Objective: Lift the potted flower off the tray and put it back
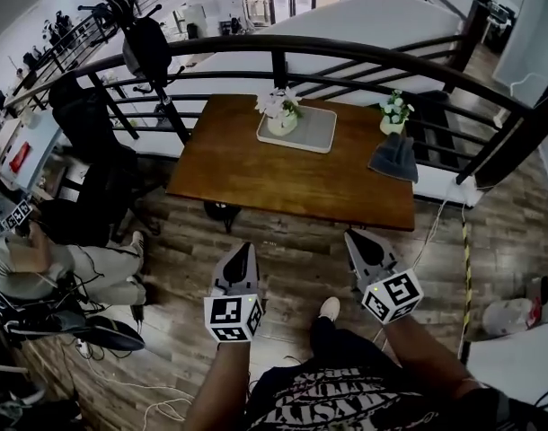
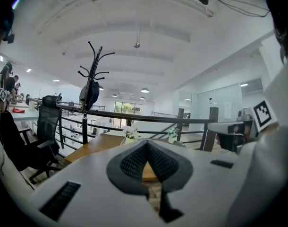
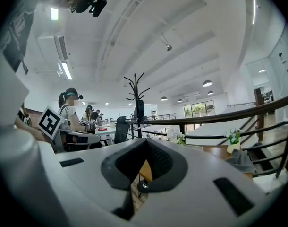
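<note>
a: bottom of the frame first. what's nearest the camera?
b: two forearms reach up from the lower edge, each with a gripper. the left gripper (image 1: 244, 246) sits left of centre and the right gripper (image 1: 351, 235) right of centre, both over the wooden floor (image 1: 292, 268), short of the near edge of the brown table (image 1: 274, 187).
a: and the jaws?
b: closed on both, tips meeting in a point, nothing between them. each gripper's own view shows the same: pads together at the tip, only table and floor seen through the gap beneath.
a: the potted flower?
b: upper centre of the frame. the potted flower (image 1: 281, 113) stands on the left end of the pale tray (image 1: 317, 133), which lies at the far side of the table, well apart from both grippers.
a: anything else on the table?
b: a second small pot of flowers (image 1: 394, 113) at the far right corner, with a grey cloth (image 1: 394, 158) just in front of it.
a: beyond?
b: a dark curved railing (image 1: 346, 57), and at upper left a coat rack (image 1: 135, 34) with a dark office chair (image 1: 94, 164) below it.
</note>
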`<state>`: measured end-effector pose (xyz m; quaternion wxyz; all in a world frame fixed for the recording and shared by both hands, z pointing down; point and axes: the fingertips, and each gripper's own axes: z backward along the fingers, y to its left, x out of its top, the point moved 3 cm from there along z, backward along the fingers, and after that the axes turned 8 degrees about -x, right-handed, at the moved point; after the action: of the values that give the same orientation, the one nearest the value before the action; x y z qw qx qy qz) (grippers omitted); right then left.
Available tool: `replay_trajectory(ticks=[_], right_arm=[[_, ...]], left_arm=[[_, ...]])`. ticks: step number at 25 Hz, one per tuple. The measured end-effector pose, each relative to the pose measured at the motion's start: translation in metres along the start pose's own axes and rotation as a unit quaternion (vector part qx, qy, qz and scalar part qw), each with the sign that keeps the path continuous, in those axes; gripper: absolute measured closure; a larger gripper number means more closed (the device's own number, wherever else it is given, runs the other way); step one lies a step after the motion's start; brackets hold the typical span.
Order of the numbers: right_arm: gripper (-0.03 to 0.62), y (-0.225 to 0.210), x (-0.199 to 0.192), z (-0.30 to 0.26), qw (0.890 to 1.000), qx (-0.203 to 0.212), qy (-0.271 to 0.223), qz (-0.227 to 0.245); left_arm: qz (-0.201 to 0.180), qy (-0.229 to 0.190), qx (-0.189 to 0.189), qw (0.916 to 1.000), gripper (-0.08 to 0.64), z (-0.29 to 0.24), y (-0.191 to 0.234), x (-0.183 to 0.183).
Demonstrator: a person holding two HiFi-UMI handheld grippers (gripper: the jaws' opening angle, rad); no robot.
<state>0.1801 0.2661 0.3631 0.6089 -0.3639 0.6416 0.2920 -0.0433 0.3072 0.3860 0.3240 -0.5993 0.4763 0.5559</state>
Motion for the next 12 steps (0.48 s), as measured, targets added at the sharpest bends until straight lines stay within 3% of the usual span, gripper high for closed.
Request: replay_trajectory(ticks=[12], right_arm=[[0.603, -0.100, 0.012, -0.080, 1.000, 0.015, 0.011, -0.001]], left_arm=[[-0.004, 0.021, -0.011, 0.9997, 0.554, -0.143, -0.003, 0.024]])
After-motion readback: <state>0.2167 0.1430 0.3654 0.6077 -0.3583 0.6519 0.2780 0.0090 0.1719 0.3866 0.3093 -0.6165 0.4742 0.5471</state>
